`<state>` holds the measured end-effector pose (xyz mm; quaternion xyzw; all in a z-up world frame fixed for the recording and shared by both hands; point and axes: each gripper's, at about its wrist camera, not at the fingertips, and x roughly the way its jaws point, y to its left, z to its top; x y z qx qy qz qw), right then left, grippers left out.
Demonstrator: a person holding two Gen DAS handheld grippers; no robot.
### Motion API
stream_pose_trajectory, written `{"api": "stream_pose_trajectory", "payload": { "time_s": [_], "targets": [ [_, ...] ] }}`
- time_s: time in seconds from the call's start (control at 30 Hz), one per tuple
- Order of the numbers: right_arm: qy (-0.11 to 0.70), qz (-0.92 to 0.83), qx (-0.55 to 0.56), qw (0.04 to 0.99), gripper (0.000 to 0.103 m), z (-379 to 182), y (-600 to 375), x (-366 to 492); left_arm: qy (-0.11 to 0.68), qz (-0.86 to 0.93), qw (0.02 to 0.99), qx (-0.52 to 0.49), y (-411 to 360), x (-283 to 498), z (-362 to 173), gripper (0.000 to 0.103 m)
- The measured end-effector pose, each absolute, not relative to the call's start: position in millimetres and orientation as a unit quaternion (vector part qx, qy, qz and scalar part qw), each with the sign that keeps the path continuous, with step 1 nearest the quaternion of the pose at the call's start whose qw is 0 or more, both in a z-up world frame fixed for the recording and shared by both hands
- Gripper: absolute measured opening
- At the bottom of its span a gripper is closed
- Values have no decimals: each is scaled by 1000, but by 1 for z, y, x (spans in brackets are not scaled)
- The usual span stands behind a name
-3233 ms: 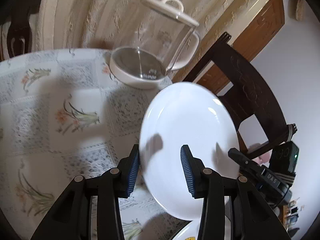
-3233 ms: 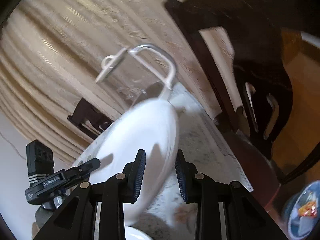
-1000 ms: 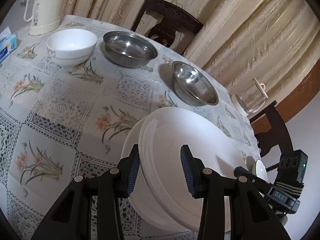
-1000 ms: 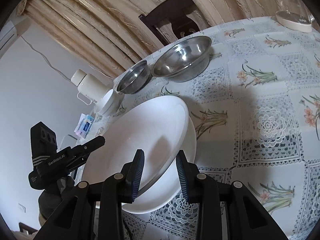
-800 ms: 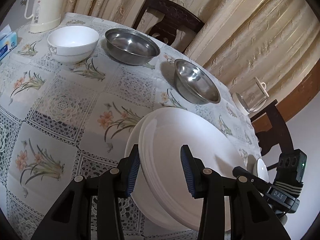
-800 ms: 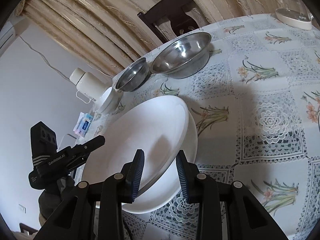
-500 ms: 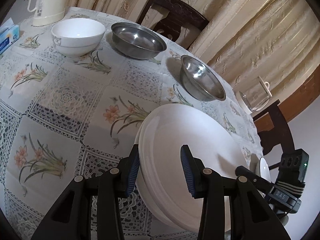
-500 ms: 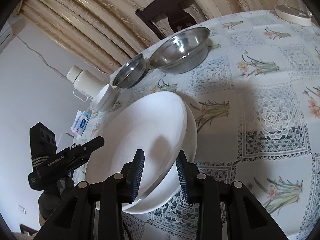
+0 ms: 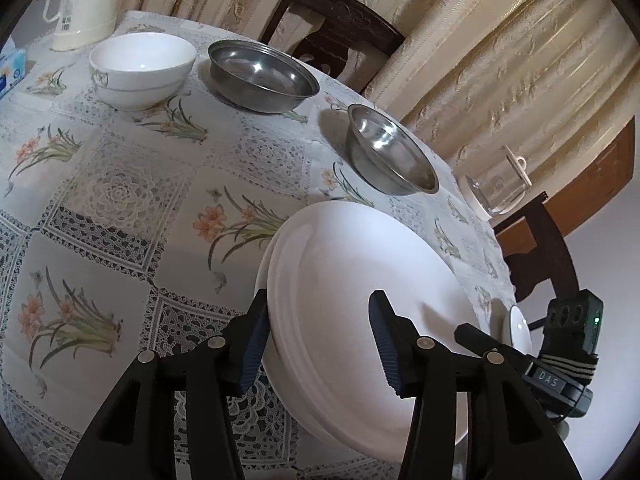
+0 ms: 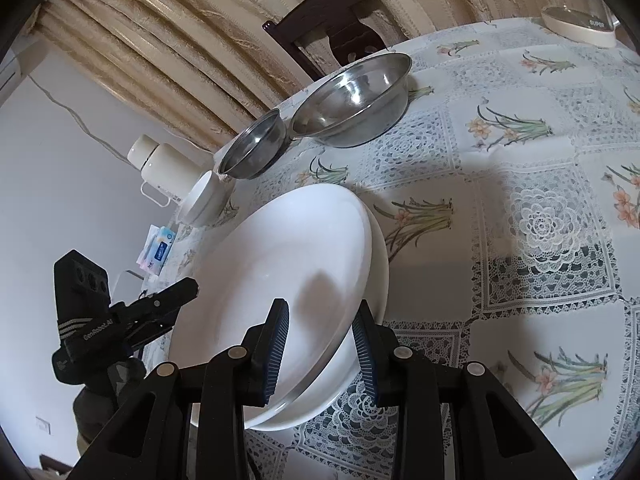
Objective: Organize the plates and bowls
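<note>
White plate [image 9: 360,280] sits stacked between both spread jaws — left gripper [image 9: 320,340], right gripper [image 10: 320,344]; next, back out, fetch bowls.

Evenly lit, soft indoor light, sharp across both views. Strong fisheye bending with black corners all round. Small bright glints inside the steel bowls [image 9: 390,158] at 12 o'clock. Soft claw shadows on the white plate [image 10: 280,280], dim grey shade on the desk [image 10: 540,220] at 3 o'clock. Curtains curved at 1 o'clock.
</note>
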<state>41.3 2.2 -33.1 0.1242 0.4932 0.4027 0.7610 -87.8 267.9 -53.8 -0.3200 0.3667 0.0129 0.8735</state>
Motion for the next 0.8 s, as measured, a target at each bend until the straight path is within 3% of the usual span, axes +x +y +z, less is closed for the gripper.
{"api": "stream_pose_trajectory", "payload": {
  "time_s": [0.5,0.8],
  "targets": [
    [486,396,95,773,37,-33,12,37,378,-11,866,-327,272,-93,-50,53],
    [477,390,100,781,37,-31,8,37,387,-4,871,-302,269,-97,-50,59]
  ]
}}
